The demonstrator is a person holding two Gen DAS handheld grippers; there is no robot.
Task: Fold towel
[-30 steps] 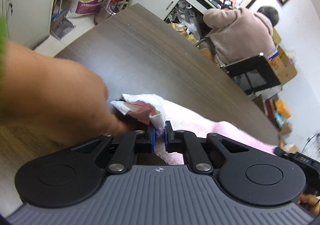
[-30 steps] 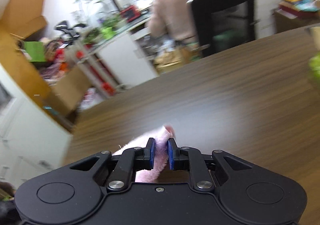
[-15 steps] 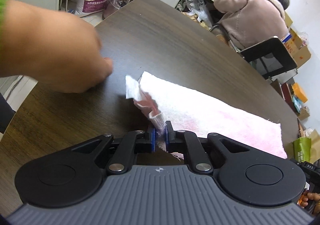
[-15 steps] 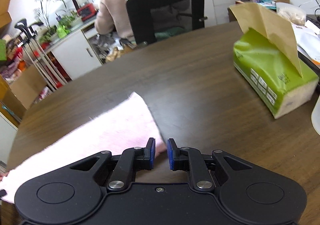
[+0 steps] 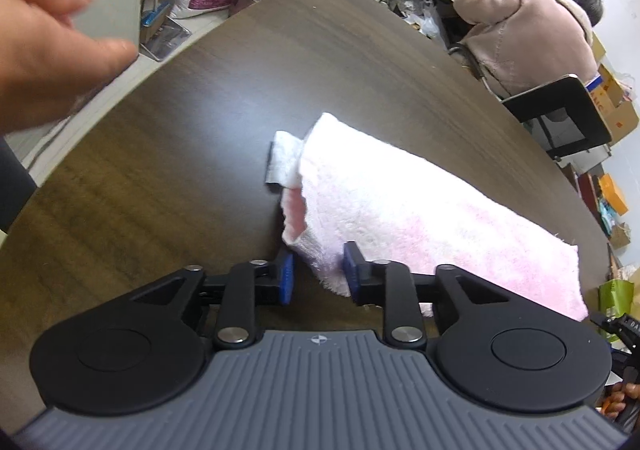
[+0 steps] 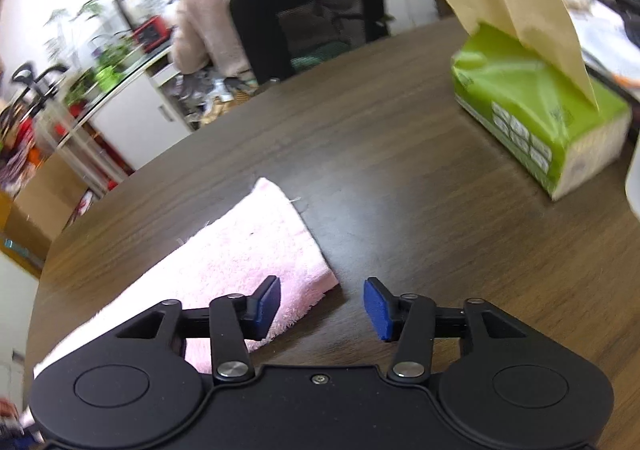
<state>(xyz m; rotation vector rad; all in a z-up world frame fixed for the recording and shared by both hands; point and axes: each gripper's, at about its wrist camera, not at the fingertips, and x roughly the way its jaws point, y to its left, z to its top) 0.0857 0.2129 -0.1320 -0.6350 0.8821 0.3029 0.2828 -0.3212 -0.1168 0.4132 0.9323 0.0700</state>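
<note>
The left claw (image 5: pixel 318 277) is spread open, a rumpled corner of the pink towel (image 5: pixel 420 221) lying loose between its blue pads (image 5: pixel 285 277). The right claw (image 6: pixel 320 308) also gapes wide, its left pad over the towel's near corner (image 6: pixel 256 250) and bare worktop (image 6: pixel 400 209) showing in the gap. The towel lies as a long folded strip on the dark wooden worktop, one end bunched with a white flap (image 5: pixel 282 163) sticking out. Off to the left, a bare hand (image 5: pixel 44 45) hovers above the worktop edge. Further right sits a green tissue pack (image 6: pixel 536 113). Beyond the worktop, a person in a beige coat (image 5: pixel 532 37) sits in a black chair (image 6: pixel 320 21).
</note>
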